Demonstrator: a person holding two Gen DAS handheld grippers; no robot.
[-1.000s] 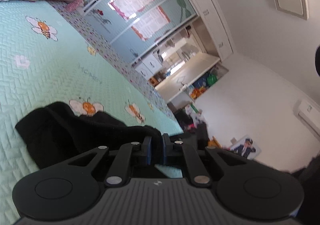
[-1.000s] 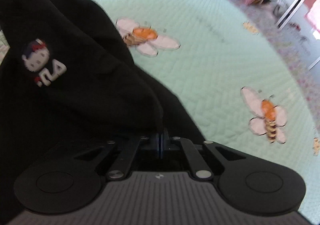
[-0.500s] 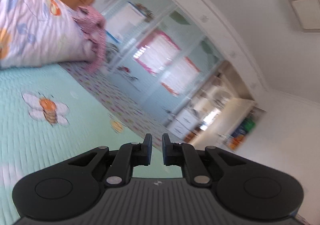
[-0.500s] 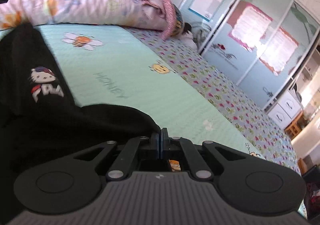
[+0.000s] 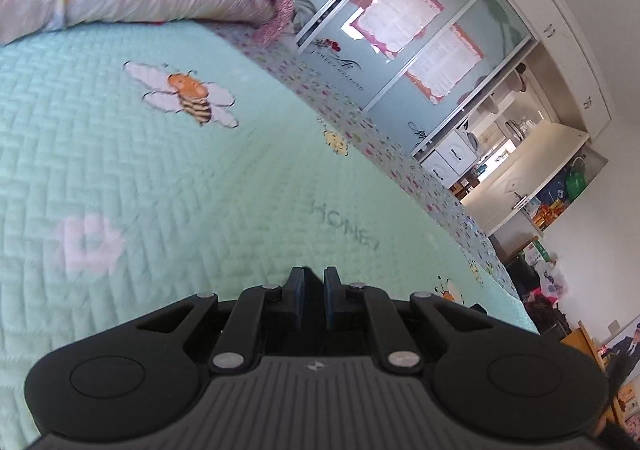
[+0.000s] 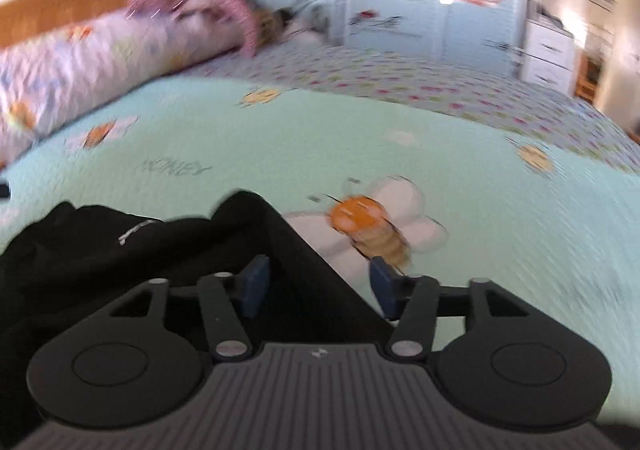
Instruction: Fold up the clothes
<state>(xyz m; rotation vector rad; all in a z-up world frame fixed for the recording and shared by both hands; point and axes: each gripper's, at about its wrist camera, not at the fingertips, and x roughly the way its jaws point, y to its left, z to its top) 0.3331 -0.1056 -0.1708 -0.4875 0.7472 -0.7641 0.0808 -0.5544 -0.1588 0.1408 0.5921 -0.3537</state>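
**Black garment lay bunched on the bee quilt**

The black garment (image 6: 132,250) sat in a crumpled heap on the mint-green quilt (image 6: 500,210), a thin pale line crossing one fold. The right gripper (image 6: 318,274) stood spread wide, fabric lying between its blue pads (image 6: 256,276), nothing clamped. The left gripper (image 5: 314,290) hovered over bare quilt (image 5: 160,190), fingers slightly parted, holding nothing.
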